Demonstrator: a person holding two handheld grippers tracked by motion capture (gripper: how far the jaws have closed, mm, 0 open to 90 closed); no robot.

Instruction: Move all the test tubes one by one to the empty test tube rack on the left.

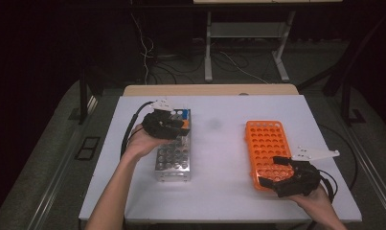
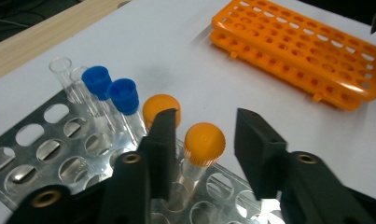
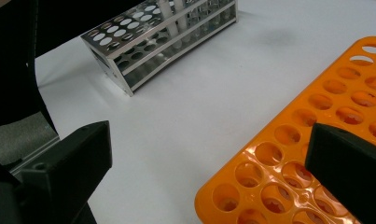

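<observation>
Straddling orange-capped tube (image 2: 204, 144) in metal rack (image 2: 59, 154), left side of tabletop (image 1: 219, 143): left claw (image 2: 202, 140), spread, not touching cap. Blue-capped tubes (image 2: 112, 89) just beyond. Hovering spread over near corner of orange rack (image 3: 307, 158), right side: right claw (image 3: 209, 158), holding nothing.

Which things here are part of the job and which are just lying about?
In the job:
left gripper, open around an orange-capped tube
metal rack with the other tubes
orange rack
right gripper, open over the orange rack's near end

Lying about:
cables on the floor
table legs behind
</observation>
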